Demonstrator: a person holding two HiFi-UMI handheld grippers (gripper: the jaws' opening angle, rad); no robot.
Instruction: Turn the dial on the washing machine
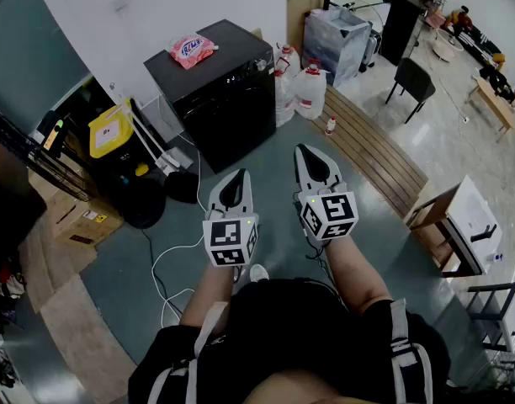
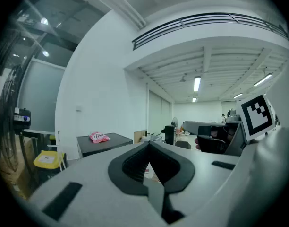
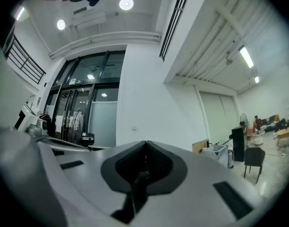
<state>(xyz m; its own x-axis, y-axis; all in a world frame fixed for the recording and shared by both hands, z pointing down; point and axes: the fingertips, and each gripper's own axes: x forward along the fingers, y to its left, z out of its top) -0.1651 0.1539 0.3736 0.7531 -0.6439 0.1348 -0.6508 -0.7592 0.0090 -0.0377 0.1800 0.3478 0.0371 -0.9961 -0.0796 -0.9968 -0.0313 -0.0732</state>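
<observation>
The black washing machine (image 1: 217, 95) stands against the white wall, with a pink bag (image 1: 193, 50) on its lid. Its control strip (image 1: 241, 75) runs along the front top edge; the dial is too small to make out. Both grippers hang in the air a good step short of the machine, pointing toward it. My left gripper (image 1: 239, 173) is shut with nothing in it. My right gripper (image 1: 302, 148) is shut and empty too, slightly further forward. In the left gripper view the machine (image 2: 105, 144) and bag (image 2: 99, 137) lie beyond the closed tips (image 2: 148, 144). The right gripper view shows closed tips (image 3: 145, 144) against the wall.
A yellow mop cart (image 1: 111, 130) and cardboard boxes (image 1: 76, 218) stand left of the machine. White jugs (image 1: 305, 87) sit at its right, then wooden planks (image 1: 372, 147), a wrapped crate (image 1: 337, 38) and a chair (image 1: 411, 79). A white cable (image 1: 168, 260) trails on the floor.
</observation>
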